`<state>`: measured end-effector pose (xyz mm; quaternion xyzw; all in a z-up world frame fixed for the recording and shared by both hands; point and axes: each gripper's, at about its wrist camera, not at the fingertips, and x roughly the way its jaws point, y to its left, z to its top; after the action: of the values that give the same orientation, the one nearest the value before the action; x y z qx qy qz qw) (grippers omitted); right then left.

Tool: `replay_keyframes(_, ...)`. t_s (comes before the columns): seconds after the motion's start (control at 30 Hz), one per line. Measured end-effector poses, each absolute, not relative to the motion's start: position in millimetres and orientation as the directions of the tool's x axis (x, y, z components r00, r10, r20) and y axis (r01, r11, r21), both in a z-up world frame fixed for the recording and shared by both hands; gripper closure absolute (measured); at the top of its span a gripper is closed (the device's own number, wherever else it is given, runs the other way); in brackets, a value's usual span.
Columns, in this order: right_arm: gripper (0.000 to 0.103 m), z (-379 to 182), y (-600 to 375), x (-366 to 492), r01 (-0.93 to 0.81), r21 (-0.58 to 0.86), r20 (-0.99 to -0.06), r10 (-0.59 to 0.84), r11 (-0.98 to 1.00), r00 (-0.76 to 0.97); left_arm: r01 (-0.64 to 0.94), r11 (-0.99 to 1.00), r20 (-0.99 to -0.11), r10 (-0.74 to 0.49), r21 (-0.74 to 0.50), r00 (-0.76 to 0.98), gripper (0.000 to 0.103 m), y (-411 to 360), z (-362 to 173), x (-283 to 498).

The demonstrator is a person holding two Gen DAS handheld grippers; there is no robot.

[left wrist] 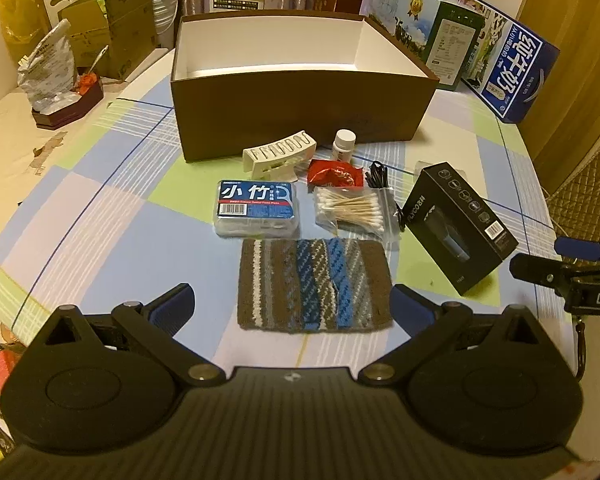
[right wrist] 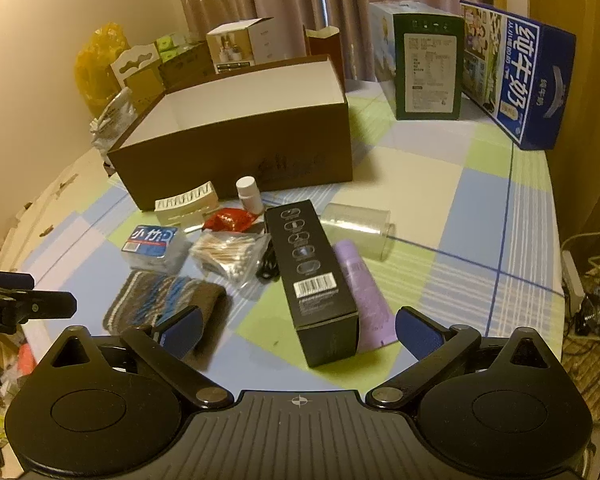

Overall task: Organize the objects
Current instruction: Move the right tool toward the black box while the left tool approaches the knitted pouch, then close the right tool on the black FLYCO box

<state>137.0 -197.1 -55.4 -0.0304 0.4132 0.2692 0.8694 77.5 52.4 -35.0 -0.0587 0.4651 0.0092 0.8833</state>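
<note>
Purple tube (right wrist: pixel 364 300) half hidden behind black box (right wrist: pixel 314 276); L tongs (left wrist: pixel 293 306), R tongs (right wrist: pixel 297 330) both spread, empty.

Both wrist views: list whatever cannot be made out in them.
- Brown box floor: left wrist view, mostly hidden behind its front wall.
- Purple tube: hidden in left wrist view behind the black carton; its print is too blurred in right wrist view.
- Black cable: both views, mostly covered by the cotton swab bag and carton.
</note>
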Motion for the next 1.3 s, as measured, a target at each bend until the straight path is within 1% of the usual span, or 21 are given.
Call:
replay_keyframes(0.07, 0.013, -59, -195, 143, -0.499, 0.169, -0.738, 0.445, 0.85, 0.508, -0.069, 0.993, -0.824, -0.041, -0.098, 0.566, 0.001, 53, -38, 81)
replay_keyframes(0.33, 0.029, -77, -184, 161, -0.52, 0.142, -0.756, 0.431, 0.842, 0.492, -0.044, 0.994, -0.832, -0.061, -0.102, 0.551, 0.001, 55, -55, 95)
replay_keyframes(0.5, 0.038, -88, -177, 171, -0.52, 0.134, -0.773, 0.417, 0.844, 0.478, -0.028, 0.992, -0.842, -0.091, -0.125, 0.532, 0.001, 56, -68, 104)
replay_keyframes(0.6, 0.047, -93, -175, 174, -0.514, 0.127, -0.782, 0.405, 0.848, 0.474, -0.017, 0.99, -0.846, -0.109, -0.138, 0.521, 0.001, 53, -76, 109)
replay_keyframes(0.63, 0.059, -94, -175, 175, -0.509, 0.126, -0.785, 0.399, 0.851, 0.473, -0.015, 0.99, -0.851, -0.11, -0.138, 0.514, 0.001, 52, -79, 112)
replay_keyframes(1.1, 0.06, -90, -188, 161, -0.438, 0.188, -0.814, 0.389, 0.879, 0.432, -0.01, 0.989, -0.891, -0.126, -0.145, 0.436, 0.001, 41, -125, 141)
replay_keyframes(1.2, 0.06, -89, -190, 163, -0.419, 0.199, -0.814, 0.388, 0.886, 0.433, 0.014, 0.992, -0.893, -0.119, -0.126, 0.434, 0.001, 32, -129, 146)
replay_keyframes(1.3, 0.056, -90, -189, 164, -0.413, 0.197, -0.815, 0.383, 0.889, 0.436, 0.035, 0.994, -0.89, -0.108, -0.104, 0.443, 0.001, 22, -131, 150)
